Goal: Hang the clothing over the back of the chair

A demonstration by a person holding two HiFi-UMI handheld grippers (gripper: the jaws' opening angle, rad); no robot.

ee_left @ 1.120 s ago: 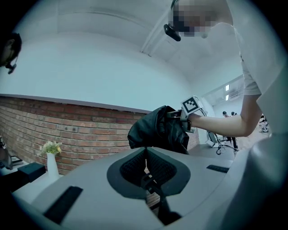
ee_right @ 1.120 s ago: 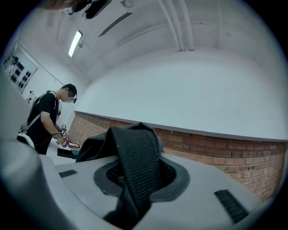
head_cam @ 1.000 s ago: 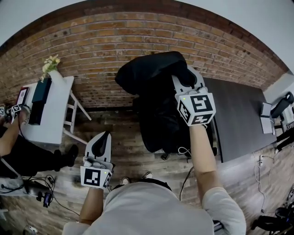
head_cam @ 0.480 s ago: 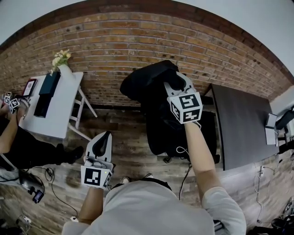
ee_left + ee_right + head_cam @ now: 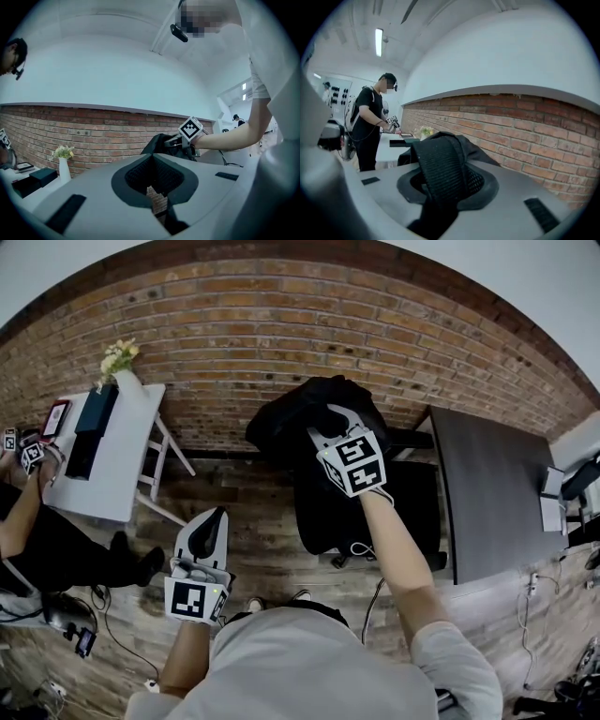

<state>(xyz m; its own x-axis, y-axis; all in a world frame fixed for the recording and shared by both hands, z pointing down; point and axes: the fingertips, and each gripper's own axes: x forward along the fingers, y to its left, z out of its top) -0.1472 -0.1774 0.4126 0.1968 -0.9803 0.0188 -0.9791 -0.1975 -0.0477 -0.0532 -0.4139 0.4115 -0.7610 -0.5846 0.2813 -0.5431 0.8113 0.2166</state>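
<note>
A black garment [image 5: 286, 413] hangs bunched from my right gripper [image 5: 326, 420], which is shut on a mesh-lined fold of it [image 5: 436, 159]. The cloth fills the space between the pads of the right gripper [image 5: 440, 180]. Below it stands a black office chair [image 5: 328, 507] against the brick wall; its back is hard to tell from the dark cloth. My left gripper [image 5: 208, 532] is held low and left of the chair, shut with nothing in it [image 5: 152, 176]. In the left gripper view the garment [image 5: 157, 143] and the right gripper [image 5: 176, 140] show ahead.
A dark table [image 5: 492, 493] stands right of the chair. At the left is a white table [image 5: 108, 465] with a flower vase [image 5: 117, 357] and a dark box [image 5: 94, 409]. Another person [image 5: 28, 521] sits beside it. Cables [image 5: 103, 624] lie on the wooden floor.
My right gripper has come down and to the left with the garment, closer to the chair back. The left gripper has stayed where it was.
</note>
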